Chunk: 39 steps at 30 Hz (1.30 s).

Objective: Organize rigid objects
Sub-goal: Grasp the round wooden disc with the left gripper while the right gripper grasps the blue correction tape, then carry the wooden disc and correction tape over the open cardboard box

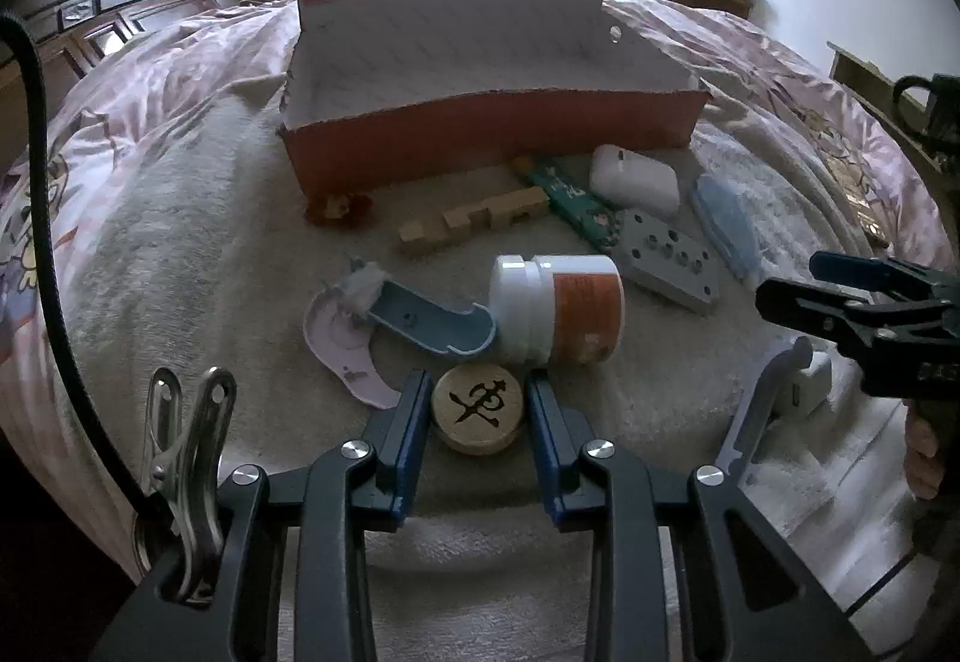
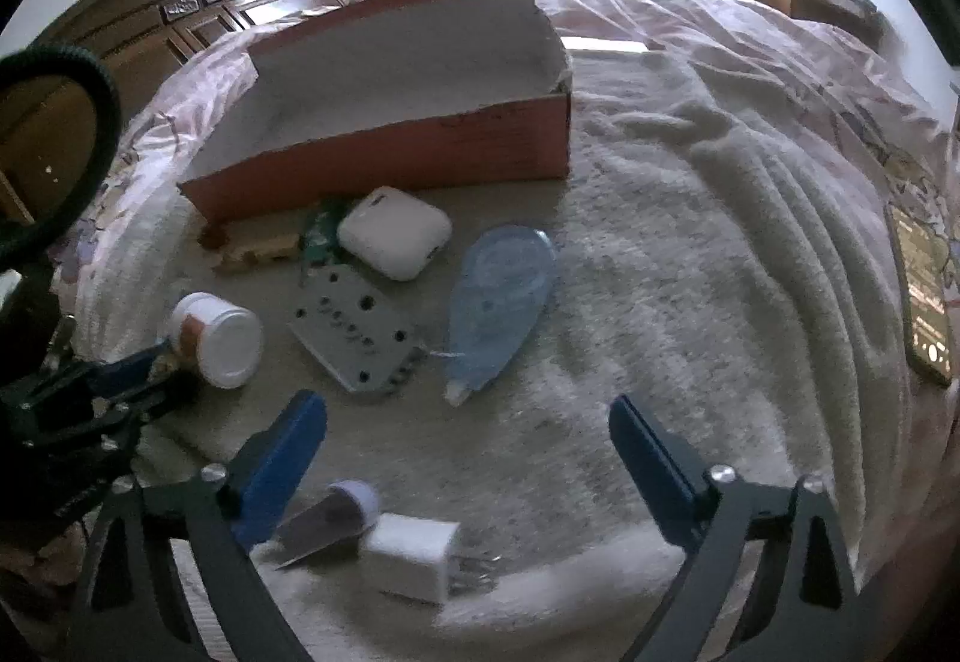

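Wooden disc [image 1: 477, 410] sits between the left gripper [image 1: 478, 404] pads, barely clamped: squeeze squarely before lifting toward the box [image 1: 492, 134]; right gripper [image 2: 468, 434] hangs open.

Between the blue fingers [image 1: 414, 422] lay a tan wooden disc [image 1: 477, 410] marked black; ahead, an orange-labelled white jar [image 1: 558, 309] and red box [image 1: 492, 134].

We see the right claw [image 2: 468, 458] spread wide above the blanket [image 2: 660, 272]. White charger plug [image 2: 414, 557] lies near at 6 o'clock. Blue correction-tape dispenser [image 2: 501, 296] at 12, grey drilled plate [image 2: 360, 329] just beside it at 11. Red box [image 2: 390, 146] beyond, interior bare.
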Each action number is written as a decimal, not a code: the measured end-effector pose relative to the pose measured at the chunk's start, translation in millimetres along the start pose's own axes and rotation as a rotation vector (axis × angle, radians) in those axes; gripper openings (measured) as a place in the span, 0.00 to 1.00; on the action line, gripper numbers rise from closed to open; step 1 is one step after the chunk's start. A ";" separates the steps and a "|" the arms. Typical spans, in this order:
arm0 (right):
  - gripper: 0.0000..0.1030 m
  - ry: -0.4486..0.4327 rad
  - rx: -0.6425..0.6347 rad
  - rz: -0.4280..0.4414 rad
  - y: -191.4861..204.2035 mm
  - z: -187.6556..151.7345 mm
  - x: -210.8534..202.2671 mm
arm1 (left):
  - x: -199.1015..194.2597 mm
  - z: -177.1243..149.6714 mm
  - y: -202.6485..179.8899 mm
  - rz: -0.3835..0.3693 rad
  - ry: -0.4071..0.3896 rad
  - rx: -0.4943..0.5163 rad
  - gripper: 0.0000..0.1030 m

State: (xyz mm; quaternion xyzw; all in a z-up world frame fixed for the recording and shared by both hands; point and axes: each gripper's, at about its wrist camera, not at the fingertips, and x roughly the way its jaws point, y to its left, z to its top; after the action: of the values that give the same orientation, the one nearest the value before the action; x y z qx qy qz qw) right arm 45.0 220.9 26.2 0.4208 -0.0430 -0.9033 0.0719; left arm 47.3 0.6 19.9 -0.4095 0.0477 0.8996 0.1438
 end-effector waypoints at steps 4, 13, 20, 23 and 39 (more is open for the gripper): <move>0.88 0.009 -0.027 -0.043 -2.4 5.7 6.9 | -2.7 0.8 0.7 -0.005 -0.008 -0.004 0.32; 0.71 0.014 -0.082 -0.085 8.2 19.6 26.7 | -11.5 7.5 4.6 -0.035 -0.027 -0.042 0.31; 0.51 -0.015 -0.076 -0.088 6.3 22.0 30.1 | -11.2 9.2 4.3 -0.033 -0.026 -0.043 0.31; 0.47 -0.023 -0.047 -0.059 -1.5 21.1 26.7 | -11.3 9.0 4.7 -0.035 -0.026 -0.044 0.31; 0.47 -0.034 -0.015 -0.041 -7.1 21.6 29.3 | -10.2 9.9 5.6 -0.030 -0.026 -0.054 0.32</move>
State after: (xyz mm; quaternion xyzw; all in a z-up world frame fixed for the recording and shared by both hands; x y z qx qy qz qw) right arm 9.1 223.4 17.0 0.4057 -0.0288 -0.9118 0.0559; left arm 44.8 -5.0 33.9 -0.4024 0.0156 0.9035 0.1468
